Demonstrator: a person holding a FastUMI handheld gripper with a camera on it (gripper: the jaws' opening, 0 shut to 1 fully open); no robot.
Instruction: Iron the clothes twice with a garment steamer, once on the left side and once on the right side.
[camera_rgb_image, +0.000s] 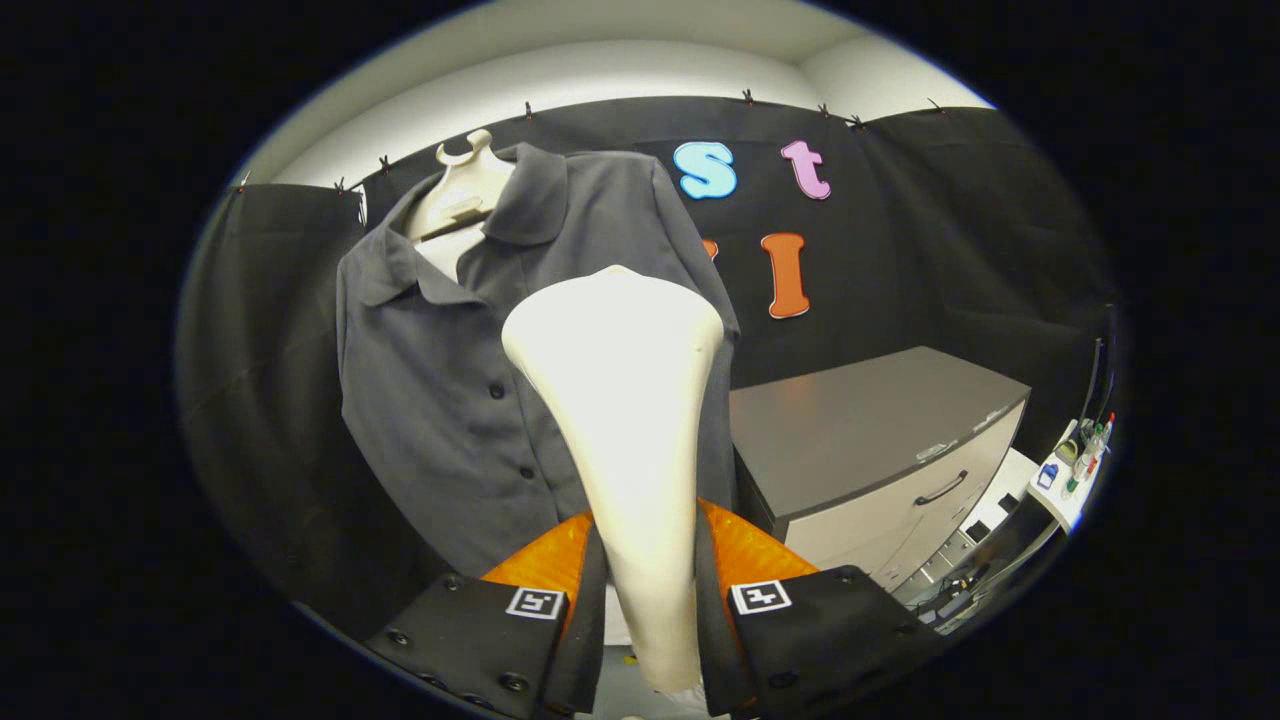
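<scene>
Claw (648, 600) is clamped on the cream garment steamer (620, 400), head pointing up just ahead. The grey shirt (450, 400) hangs right beyond it. I'd keep the head flat on the fabric and stroke down slowly, one side at a time.

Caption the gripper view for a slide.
Gripper jaws clamp the white garment steamer, raised before a grey shirt on a mannequin.

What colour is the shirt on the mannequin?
Dark grey shirt, clearest in the gripper view.
</scene>
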